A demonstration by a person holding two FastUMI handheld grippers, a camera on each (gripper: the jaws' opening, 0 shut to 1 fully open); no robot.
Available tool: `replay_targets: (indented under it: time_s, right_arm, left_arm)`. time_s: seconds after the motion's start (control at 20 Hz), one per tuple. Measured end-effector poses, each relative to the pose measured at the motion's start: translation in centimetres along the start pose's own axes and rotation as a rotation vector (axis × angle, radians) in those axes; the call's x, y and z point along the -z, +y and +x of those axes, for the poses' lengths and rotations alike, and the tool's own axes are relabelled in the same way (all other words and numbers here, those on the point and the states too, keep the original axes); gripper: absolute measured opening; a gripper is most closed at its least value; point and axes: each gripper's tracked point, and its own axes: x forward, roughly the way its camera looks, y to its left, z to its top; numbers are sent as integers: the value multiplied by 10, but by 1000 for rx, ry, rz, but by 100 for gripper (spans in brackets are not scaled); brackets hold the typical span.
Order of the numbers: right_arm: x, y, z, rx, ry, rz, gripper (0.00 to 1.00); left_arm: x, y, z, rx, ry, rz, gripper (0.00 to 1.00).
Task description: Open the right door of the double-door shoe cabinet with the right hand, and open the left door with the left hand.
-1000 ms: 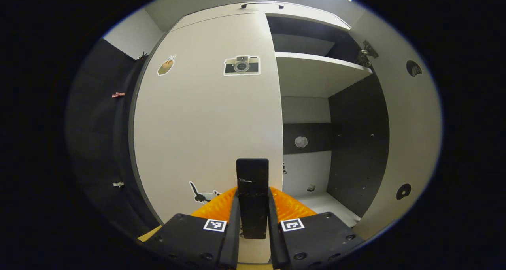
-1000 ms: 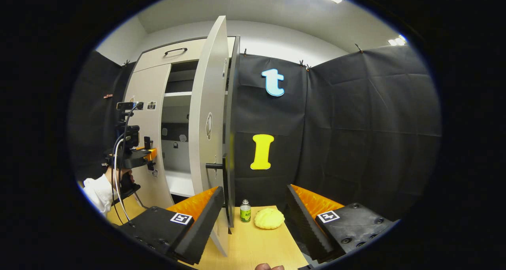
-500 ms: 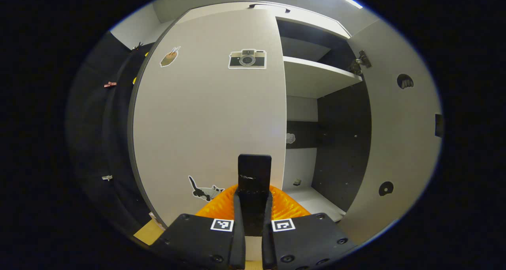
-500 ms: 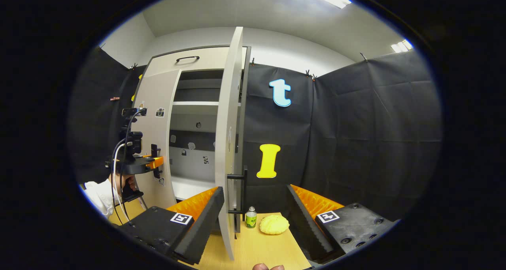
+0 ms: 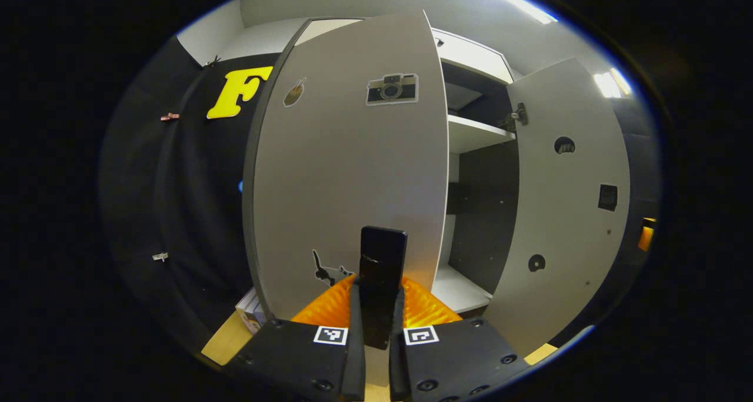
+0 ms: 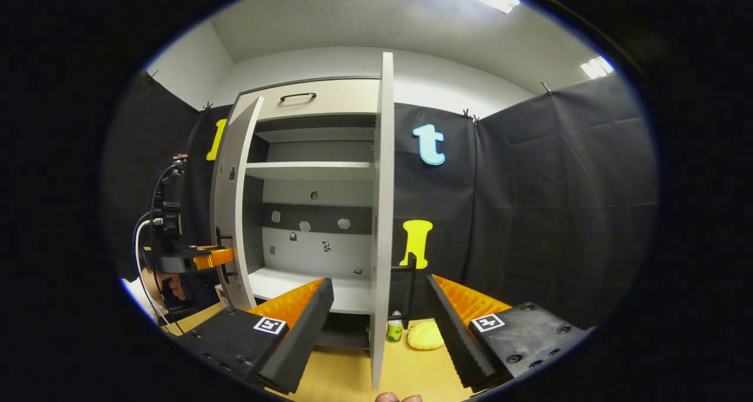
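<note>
The double-door shoe cabinet is pale grey-beige with a dark interior, a white shelf across the upper part and a white floor board, and small stickers on its back panel. Its left door, bearing a camera sticker, a cat sticker and a black bar handle near its free edge, stands swung partly open. The right door is swung wide, seen almost edge-on in the right gripper view, with its black handle low on the outer face.
</note>
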Motion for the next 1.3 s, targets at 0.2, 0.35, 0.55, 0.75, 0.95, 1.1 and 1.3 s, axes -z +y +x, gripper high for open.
replay_targets:
  time_s: [0.2,0.35,0.55,0.75,0.95,1.1,1.3]
  right_arm:
    - [-1,22,-4,-12,-3,2,98]
    - [0,36,-5,-24,4,16,98]
    - [2,55,-11,-42,26,48,98]
    - [7,67,-12,-50,43,60,98]
    - [8,71,-17,-42,47,51,98]
    - [7,74,-19,-43,45,58,98]
    - [6,84,-19,-59,43,52,98]
  left_arm:
    - [0,18,-25,11,3,-8,20]
    - [-3,34,-45,15,10,-9,20]
    - [-2,54,-62,6,9,-13,20]
    - [-4,68,-70,11,11,-19,19]
    - [-4,79,-77,7,11,-16,19]
    - [-4,84,-80,6,9,-14,19]
    - [-4,89,-83,4,8,-15,19]
